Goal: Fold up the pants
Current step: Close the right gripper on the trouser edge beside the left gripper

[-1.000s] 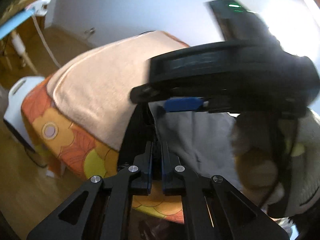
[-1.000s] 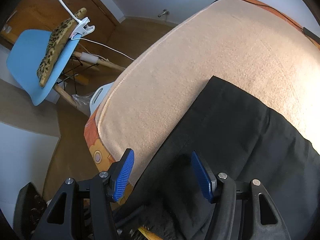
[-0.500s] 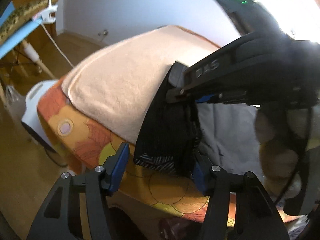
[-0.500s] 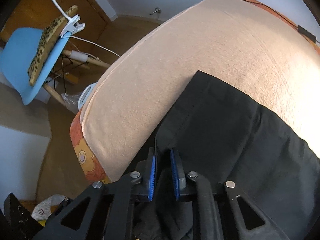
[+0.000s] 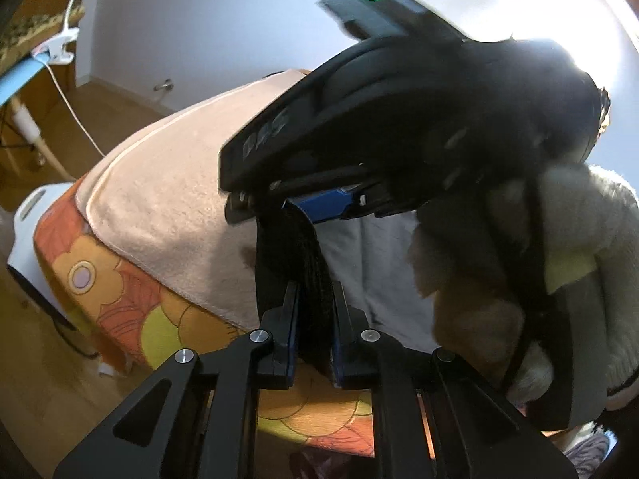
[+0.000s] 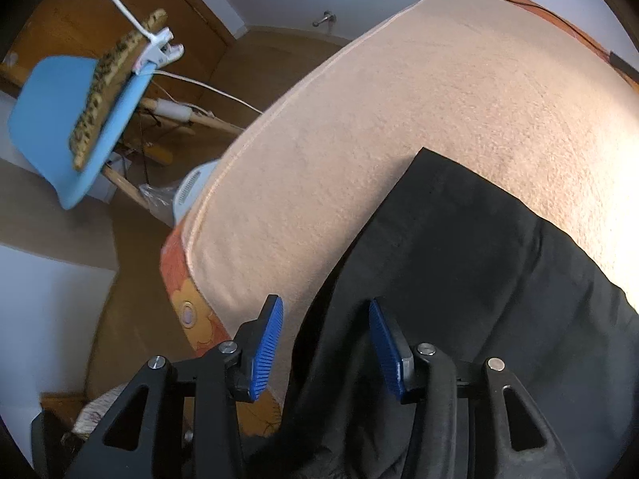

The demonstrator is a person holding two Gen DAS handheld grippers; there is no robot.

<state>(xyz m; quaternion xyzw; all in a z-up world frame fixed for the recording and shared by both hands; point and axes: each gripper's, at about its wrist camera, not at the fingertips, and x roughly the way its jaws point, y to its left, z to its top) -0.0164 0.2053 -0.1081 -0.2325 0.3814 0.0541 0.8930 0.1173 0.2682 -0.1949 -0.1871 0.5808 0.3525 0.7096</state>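
Note:
Black pants [image 6: 471, 263] lie on a peach towel [image 6: 399, 111] spread over the bed; one end hangs over the near edge. My left gripper [image 5: 313, 319] is shut on a bunched fold of the black pants [image 5: 297, 255] at the bed's edge. My right gripper [image 6: 325, 343] is open, its blue pads either side of the pants' edge, not pinching it. In the left wrist view the right gripper [image 5: 319, 203] sits just above the same fold, large and blurred.
The bed has an orange flowered cover [image 5: 120, 291] under the towel. A blue chair [image 6: 68, 119] with a leopard-print cloth and a clipped lamp stands on the wood floor to the left. A white appliance [image 5: 28, 215] sits by the bed corner. The person's fleece sleeve [image 5: 559, 263] fills the right.
My left gripper was shut, opened around the pants' edge, and is now shut on it. My right gripper closed on the pants half a second ago and has now opened again.

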